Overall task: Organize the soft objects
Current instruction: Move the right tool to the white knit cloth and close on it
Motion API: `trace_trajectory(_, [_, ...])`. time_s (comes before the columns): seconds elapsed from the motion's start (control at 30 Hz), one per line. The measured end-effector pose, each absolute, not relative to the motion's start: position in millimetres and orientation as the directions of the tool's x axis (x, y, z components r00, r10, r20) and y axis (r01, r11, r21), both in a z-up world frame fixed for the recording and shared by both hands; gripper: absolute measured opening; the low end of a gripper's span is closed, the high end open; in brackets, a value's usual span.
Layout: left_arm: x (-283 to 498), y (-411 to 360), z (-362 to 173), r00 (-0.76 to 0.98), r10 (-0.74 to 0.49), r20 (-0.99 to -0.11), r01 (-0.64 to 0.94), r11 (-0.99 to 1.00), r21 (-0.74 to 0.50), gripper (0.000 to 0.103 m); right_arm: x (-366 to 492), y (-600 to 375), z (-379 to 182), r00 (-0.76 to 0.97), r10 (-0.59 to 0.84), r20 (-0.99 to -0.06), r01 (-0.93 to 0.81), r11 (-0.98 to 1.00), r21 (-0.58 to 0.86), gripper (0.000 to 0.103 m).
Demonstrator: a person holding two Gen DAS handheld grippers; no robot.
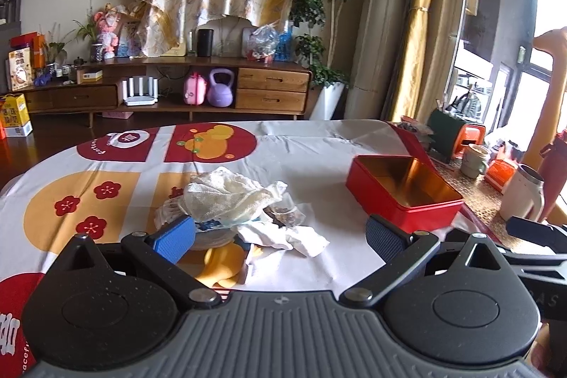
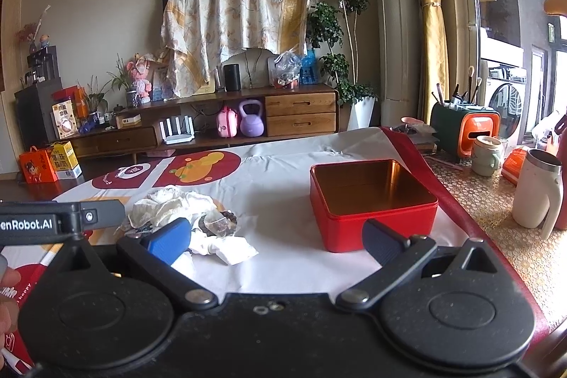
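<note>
While jaws gape, red tin [image 2: 372, 201] mouth-up.

One red tin [image 2: 372, 201]; one cloth pile [image 1: 234, 204]; two mugs [image 2: 537, 192].

Heap of crumpled white cloths [image 1: 226, 197] [image 2: 166, 206] on the patterned tablecloth [image 1: 301, 151] [image 2: 276, 172], yellow sponge [image 1: 223, 263] at its near edge. Well apart to the right, red tin [image 1: 404, 192] [image 2: 372, 204], open, gold-lined, upright.

A table [image 1: 312, 144] is covered by a printed cloth [image 1: 106, 165]; a heap of soft fabrics [image 1: 234, 201] lies left, an open red tin [image 1: 404, 190] right.
</note>
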State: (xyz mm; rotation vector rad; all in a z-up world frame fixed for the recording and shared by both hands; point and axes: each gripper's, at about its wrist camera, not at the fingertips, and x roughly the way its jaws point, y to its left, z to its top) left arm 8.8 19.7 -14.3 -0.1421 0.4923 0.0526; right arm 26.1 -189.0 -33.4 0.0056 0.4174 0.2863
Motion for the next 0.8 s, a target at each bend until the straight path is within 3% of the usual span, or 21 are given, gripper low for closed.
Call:
trace_trajectory(0.23, [28.6,42.1,-20.5,0.863,0.091,-0.497,-0.179,0.975,-0.134,0.103,35.7,-182.5,-37.8,0.843,0.329,-0.425,-0.340,0.939,0.053,0.103])
trace_trajectory(0.57, [68.8,75.3,-39.5,0.851,0.114,-0.513,-0.194,0.975,-0.107,0.103,66.3,-161.6,-51.0,0.741,0.433,-0.513,-0.482,0.875,0.043,0.099])
trace_trajectory(0.8, [71.6,67.3,-70.5,0.815,0.097,-0.571,-0.165,0.984,-0.069,0.103,102.5,-152.0,-47.3,0.704,0.456,-0.544,-0.535,0.845,0.015,0.095])
